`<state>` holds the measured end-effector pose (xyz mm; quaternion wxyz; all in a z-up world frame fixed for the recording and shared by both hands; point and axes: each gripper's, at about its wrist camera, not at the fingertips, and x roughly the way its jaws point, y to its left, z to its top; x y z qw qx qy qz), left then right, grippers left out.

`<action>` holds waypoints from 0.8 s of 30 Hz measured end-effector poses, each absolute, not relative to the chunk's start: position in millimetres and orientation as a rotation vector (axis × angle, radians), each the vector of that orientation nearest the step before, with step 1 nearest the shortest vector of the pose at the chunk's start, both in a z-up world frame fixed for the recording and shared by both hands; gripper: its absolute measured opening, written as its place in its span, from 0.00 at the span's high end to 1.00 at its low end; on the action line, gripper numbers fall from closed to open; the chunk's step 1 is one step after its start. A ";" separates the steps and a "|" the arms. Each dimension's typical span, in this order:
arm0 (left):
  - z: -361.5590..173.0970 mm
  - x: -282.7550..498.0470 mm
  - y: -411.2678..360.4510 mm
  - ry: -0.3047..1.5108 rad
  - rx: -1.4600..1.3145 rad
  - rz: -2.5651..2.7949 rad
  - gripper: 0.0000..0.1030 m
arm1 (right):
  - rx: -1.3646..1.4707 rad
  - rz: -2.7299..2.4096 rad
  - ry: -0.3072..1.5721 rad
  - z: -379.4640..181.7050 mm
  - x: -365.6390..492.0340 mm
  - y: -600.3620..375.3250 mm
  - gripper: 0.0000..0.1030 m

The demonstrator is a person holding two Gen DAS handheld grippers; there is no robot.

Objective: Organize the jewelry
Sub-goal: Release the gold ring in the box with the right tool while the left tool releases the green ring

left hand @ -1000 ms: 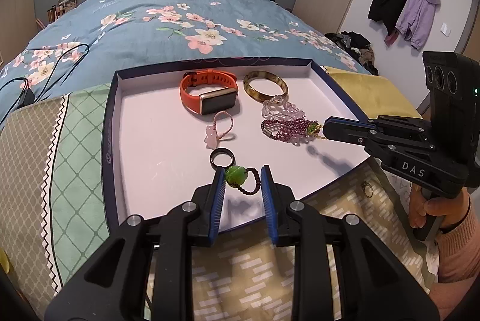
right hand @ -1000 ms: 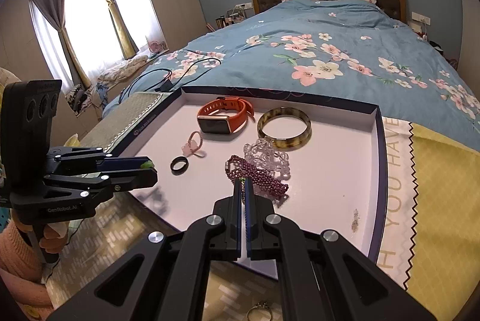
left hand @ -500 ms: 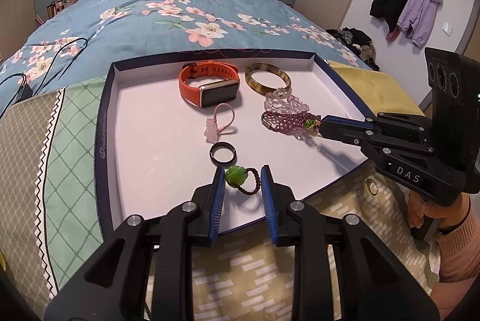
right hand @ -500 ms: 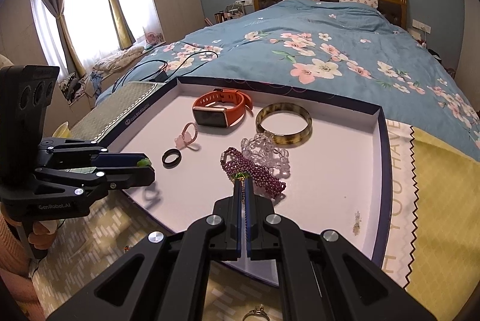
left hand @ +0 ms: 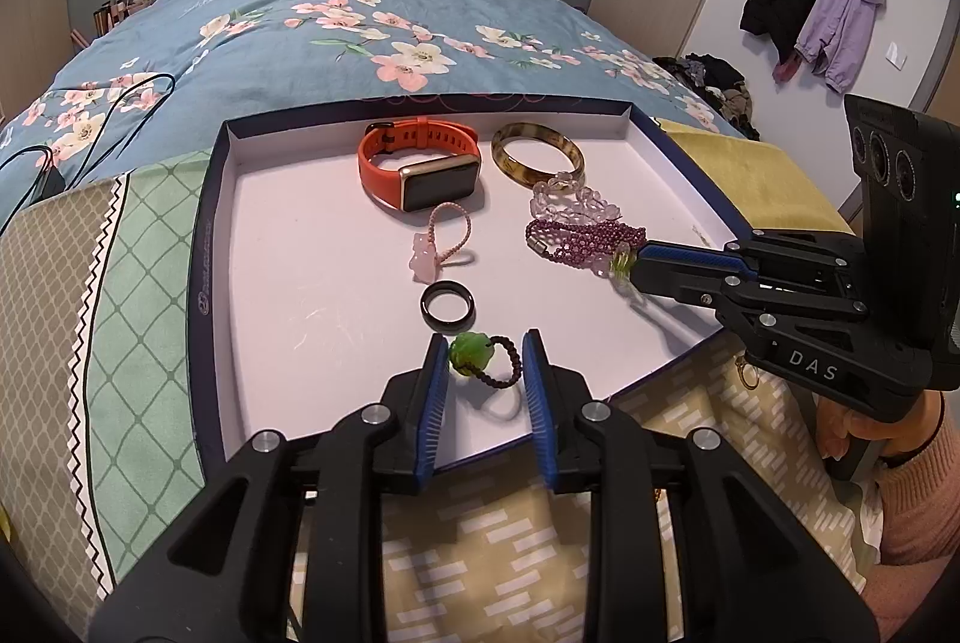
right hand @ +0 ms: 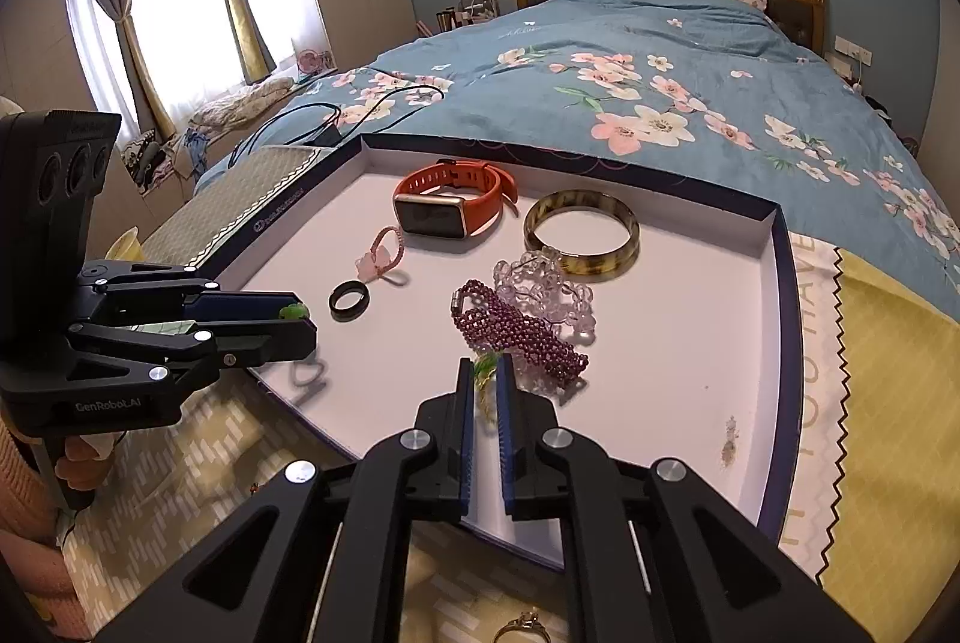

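Observation:
A white tray with a navy rim (left hand: 207,247) (right hand: 780,295) lies on the bed. In it are an orange smartwatch (left hand: 417,166) (right hand: 453,202), a tortoiseshell bangle (left hand: 537,153) (right hand: 582,235), a clear bead bracelet (left hand: 570,205), a purple bead bracelet (left hand: 576,238) (right hand: 516,331), a pink charm loop (left hand: 435,244) and a black ring (left hand: 448,305) (right hand: 349,299). My left gripper (left hand: 485,352) holds a green bead bracelet (left hand: 474,352) between its fingers just above the tray's near edge. My right gripper (right hand: 485,370) has its jaws slightly apart around a small green and gold piece (right hand: 487,367) beside the purple bracelet.
A gold ring (right hand: 525,625) lies on the patterned cloth in front of the tray, and a gold hoop (left hand: 747,376) lies under the right gripper. Black cables (left hand: 72,114) trail over the floral duvet at the left. Coats (left hand: 816,6) hang on the right wall.
My right gripper's jaws have parted a little around the green and gold piece. Both grippers have shifted slightly over the tray. The left one still holds the green bead bracelet.

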<state>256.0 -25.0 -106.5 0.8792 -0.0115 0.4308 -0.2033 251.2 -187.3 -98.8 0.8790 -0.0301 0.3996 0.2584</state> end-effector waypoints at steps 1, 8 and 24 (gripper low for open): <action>-106.7 255.8 -25.4 0.897 -0.024 -0.424 0.76 | -0.060 0.540 0.836 -99.3 251.5 -187.3 0.94; -107.3 254.4 -22.3 0.893 -0.032 -0.427 0.76 | -0.028 0.535 0.833 -97.6 250.7 -192.7 0.85; -77.2 207.8 -0.3 0.787 -0.045 -0.469 0.66 | 0.087 0.552 0.763 -66.6 212.6 -228.6 0.69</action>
